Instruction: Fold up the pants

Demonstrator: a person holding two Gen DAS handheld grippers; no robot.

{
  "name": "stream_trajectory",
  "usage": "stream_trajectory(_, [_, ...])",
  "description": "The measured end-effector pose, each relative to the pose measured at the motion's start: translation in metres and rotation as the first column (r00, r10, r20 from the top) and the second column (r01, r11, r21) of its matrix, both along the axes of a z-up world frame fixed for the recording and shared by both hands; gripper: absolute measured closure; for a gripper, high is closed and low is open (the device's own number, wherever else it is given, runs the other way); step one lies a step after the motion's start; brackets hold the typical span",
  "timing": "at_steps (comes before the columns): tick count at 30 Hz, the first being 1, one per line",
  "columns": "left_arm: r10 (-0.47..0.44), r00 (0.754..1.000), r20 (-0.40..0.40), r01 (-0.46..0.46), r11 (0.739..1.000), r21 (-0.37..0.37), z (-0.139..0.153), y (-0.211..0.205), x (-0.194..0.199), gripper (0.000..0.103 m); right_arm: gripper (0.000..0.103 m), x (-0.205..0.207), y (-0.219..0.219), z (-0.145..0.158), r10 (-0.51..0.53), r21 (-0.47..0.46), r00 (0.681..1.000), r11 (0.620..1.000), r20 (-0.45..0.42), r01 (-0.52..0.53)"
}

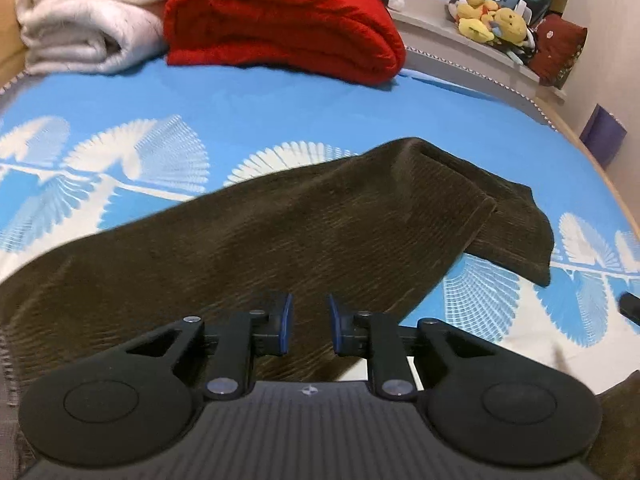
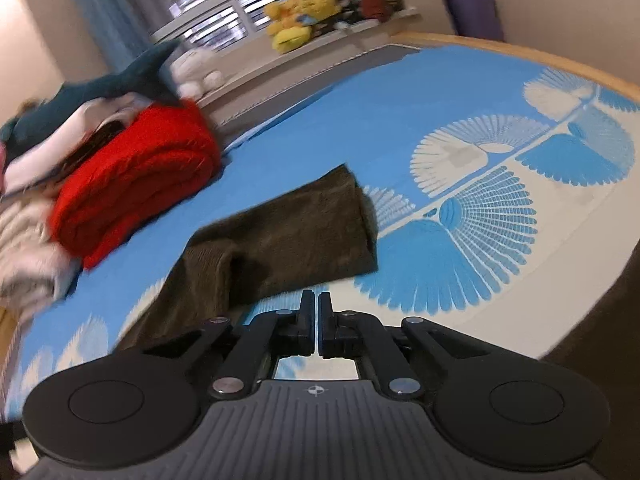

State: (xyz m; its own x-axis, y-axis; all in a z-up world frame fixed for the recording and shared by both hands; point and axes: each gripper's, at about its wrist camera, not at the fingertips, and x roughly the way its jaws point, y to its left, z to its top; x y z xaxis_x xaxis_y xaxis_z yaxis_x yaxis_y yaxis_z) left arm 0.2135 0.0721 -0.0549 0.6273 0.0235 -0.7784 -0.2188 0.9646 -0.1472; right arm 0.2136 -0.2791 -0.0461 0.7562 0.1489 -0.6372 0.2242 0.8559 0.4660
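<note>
Dark brown corduroy pants (image 1: pixel 280 232) lie across the blue patterned bed sheet (image 1: pixel 240 104), one leg laid over the other with the cuffs at the right. My left gripper (image 1: pixel 310 330) hovers over the pants near their lower edge, jaws a little apart and empty. In the right wrist view the pants (image 2: pixel 288 236) lie ahead and to the left. My right gripper (image 2: pixel 317 324) is shut and empty, above the sheet (image 2: pixel 400 120) just in front of the pants' near edge.
A folded red blanket (image 1: pixel 280 20) and a white blanket (image 1: pixel 84 12) sit at the bed's far side. Plush toys (image 1: pixel 492 16) rest on the window ledge. A wooden bed frame edge (image 2: pixel 520 46) runs along the right. A blue shark plush (image 2: pixel 112 80) lies on the pile.
</note>
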Motion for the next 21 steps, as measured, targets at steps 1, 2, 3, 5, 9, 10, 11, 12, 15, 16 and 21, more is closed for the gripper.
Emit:
stream_trajectory(1, [-0.006,1.000,-0.005,0.006,1.000,-0.008,-0.003,0.001,0.004,0.082,0.101,0.009,-0.004,-0.007,-0.021,0.037,1.000,0.999,-0.007,0.022])
stream_trajectory(2, [-0.015,1.000,-0.013,0.014,1.000,-0.015,-0.008,0.001,0.009,0.082,0.100,0.019,-0.007,-0.015,-0.046,0.069,0.999,0.997,-0.018,0.047])
stream_trajectory(3, [-0.024,0.999,-0.022,0.024,0.999,-0.023,-0.014,0.003,0.014,0.082,0.098,0.027,-0.010,-0.024,-0.068,0.094,0.997,0.993,-0.029,0.071])
stream_trajectory(5, [-0.044,0.998,-0.040,0.042,0.999,-0.033,-0.026,0.002,0.018,0.080,0.098,0.044,-0.015,-0.046,-0.086,0.152,0.994,0.984,-0.065,0.095])
stream_trajectory(9, [-0.079,0.994,-0.074,0.074,0.995,-0.062,-0.048,0.000,0.028,0.068,0.081,0.075,-0.019,-0.092,-0.108,0.285,0.984,0.947,-0.142,0.146])
stream_trajectory(10, [-0.089,0.992,-0.090,0.083,0.995,-0.061,-0.053,-0.003,0.030,0.063,0.066,0.083,-0.020,-0.103,-0.127,0.306,0.978,0.936,-0.165,0.174])
stream_trajectory(11, [-0.096,0.990,-0.104,0.090,0.994,-0.062,-0.056,-0.005,0.032,0.058,0.061,0.089,-0.020,-0.111,-0.151,0.318,0.972,0.926,-0.180,0.202])
stream_trajectory(12, [-0.104,0.989,-0.109,0.096,0.993,-0.071,-0.059,-0.007,0.034,0.055,0.054,0.095,-0.021,-0.117,-0.168,0.329,0.968,0.917,-0.189,0.223])
stream_trajectory(15, [-0.172,0.976,-0.132,0.162,0.984,-0.079,-0.068,-0.018,0.037,0.038,0.056,0.113,-0.024,-0.135,-0.198,0.367,0.960,0.893,-0.195,0.259])
stream_trajectory(16, [-0.190,0.971,-0.148,0.184,0.982,-0.049,-0.071,-0.024,0.038,0.038,0.056,0.117,-0.026,-0.137,-0.208,0.380,0.961,0.887,-0.184,0.264])
stream_trajectory(21, [-0.192,0.956,-0.221,0.209,0.976,0.055,-0.087,-0.031,0.041,0.043,0.076,0.134,-0.030,-0.138,-0.234,0.342,0.958,0.897,-0.165,0.278])
